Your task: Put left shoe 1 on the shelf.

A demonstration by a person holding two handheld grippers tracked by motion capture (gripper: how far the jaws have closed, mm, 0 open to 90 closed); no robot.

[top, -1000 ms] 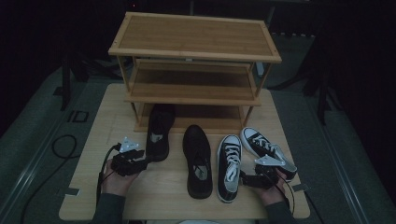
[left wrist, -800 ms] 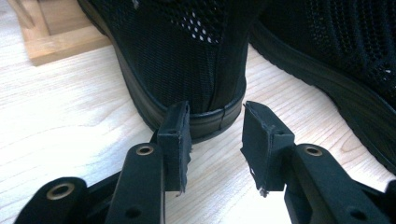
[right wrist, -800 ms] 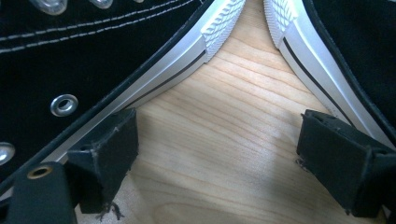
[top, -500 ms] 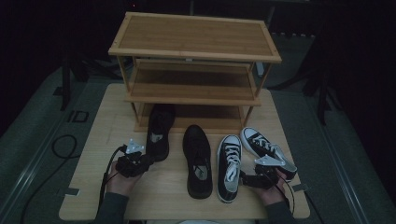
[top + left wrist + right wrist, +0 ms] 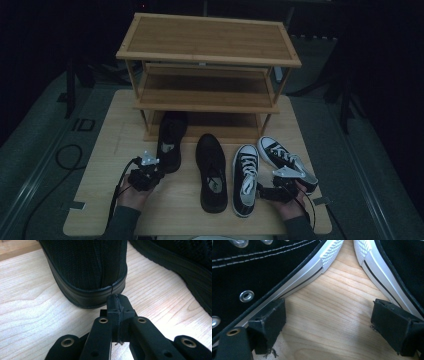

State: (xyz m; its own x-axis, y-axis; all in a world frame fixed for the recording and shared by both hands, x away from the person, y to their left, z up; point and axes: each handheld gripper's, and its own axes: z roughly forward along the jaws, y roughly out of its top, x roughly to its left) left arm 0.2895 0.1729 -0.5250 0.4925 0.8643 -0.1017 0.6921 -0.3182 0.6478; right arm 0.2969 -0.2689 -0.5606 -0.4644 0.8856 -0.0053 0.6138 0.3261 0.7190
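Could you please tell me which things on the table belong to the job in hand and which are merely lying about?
In hand:
- left black shoe, its heel right before the left gripper, jaws just closed, nothing between them
- two black-and-white sneakers, flanking the open right gripper
- wooden shoe rack, probably their destination

Lying about:
- second black shoe, untouched
- cable on the floor

Your left gripper (image 5: 117,302) has matt black plastic jaws with brass-coloured rivets. The black shoe (image 5: 85,270) ahead shows fine woven cloth above a smooth, slightly glossy rubber sole. The counter (image 5: 32,315) is pale, smooth wood with visible grain. The sneakers (image 5: 249,267) show black canvas, metal eyelets and ribbed white rubber.
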